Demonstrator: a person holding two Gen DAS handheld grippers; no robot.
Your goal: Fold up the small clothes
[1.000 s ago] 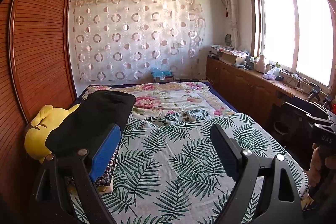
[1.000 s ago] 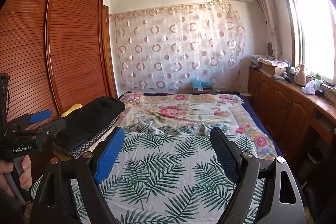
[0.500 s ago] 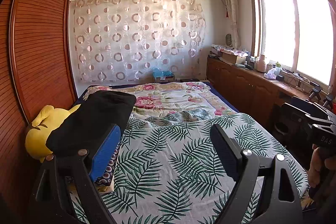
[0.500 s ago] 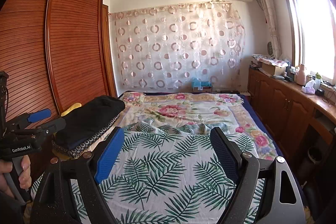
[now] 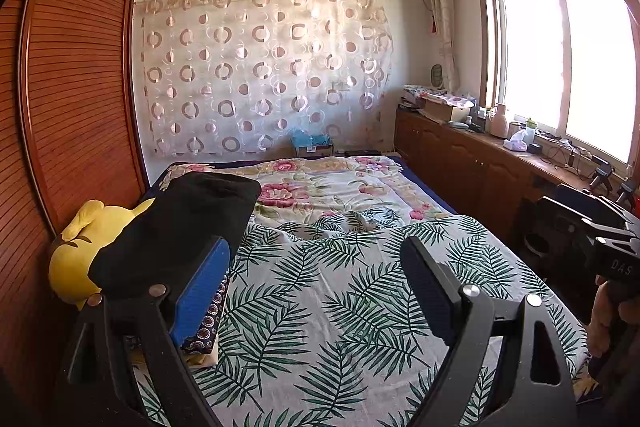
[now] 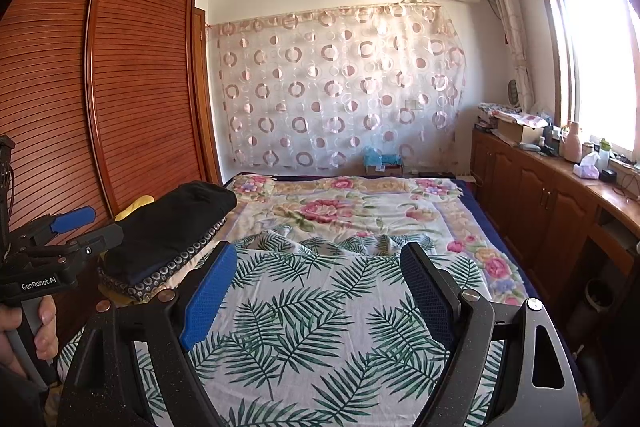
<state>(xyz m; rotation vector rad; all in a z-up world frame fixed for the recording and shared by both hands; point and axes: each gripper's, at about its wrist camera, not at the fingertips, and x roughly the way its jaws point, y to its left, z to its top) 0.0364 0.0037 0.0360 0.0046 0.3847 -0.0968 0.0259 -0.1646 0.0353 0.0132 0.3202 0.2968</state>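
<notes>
A stack of folded clothes lies at the bed's left edge: a black garment [image 5: 176,223] [image 6: 176,223] on top, a dark ring-patterned piece [image 6: 180,259] beneath it. My left gripper [image 5: 316,259] stands open over the palm-leaf sheet [image 5: 328,291], just right of the stack, with nothing between its fingers. My right gripper [image 6: 316,263] is open too, above the same sheet [image 6: 320,307], holding nothing. In the right wrist view the left gripper [image 6: 76,227] shows at the far left, held by a hand [image 6: 40,323].
A yellow plush toy [image 5: 80,247] lies behind the stack against the wooden wardrobe [image 5: 76,87]. A floral quilt [image 5: 320,187] covers the far half of the bed. A cluttered wooden cabinet [image 5: 480,163] runs under the window on the right.
</notes>
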